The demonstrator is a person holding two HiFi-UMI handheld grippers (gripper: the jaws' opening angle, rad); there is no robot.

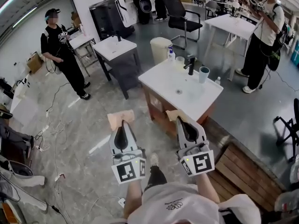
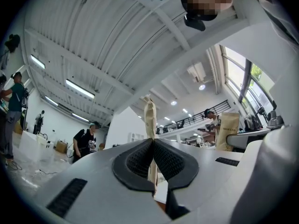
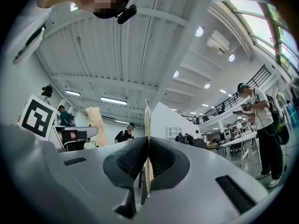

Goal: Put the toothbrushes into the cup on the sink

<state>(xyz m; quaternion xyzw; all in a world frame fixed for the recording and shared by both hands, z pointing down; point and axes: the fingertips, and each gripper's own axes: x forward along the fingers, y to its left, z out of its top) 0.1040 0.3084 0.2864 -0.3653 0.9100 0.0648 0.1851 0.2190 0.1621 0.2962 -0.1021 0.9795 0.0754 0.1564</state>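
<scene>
Cup [image 1: 203, 74] is standing on the sink [image 1: 161, 80], upper right; I'm clenching left claw [image 2: 153, 143] on the left packet [image 2: 149, 118], right claw [image 3: 147, 141] on the right packet [image 3: 147, 120].

Left gripper [image 1: 122, 123], right gripper [image 1: 183, 120], tan packet [image 1: 120, 118] in each, white sink [image 1: 160, 80] ahead

Grey concrete floor [image 1: 60, 101], loose cables [image 1: 41, 138] trailing. White table [image 1: 232, 24], black office chair [image 1: 184, 22], wooden decking [image 1: 240, 164]. Ribbed white ceiling [image 2: 93, 41], strip lights [image 2: 79, 88], tall windows [image 2: 235, 64].
</scene>
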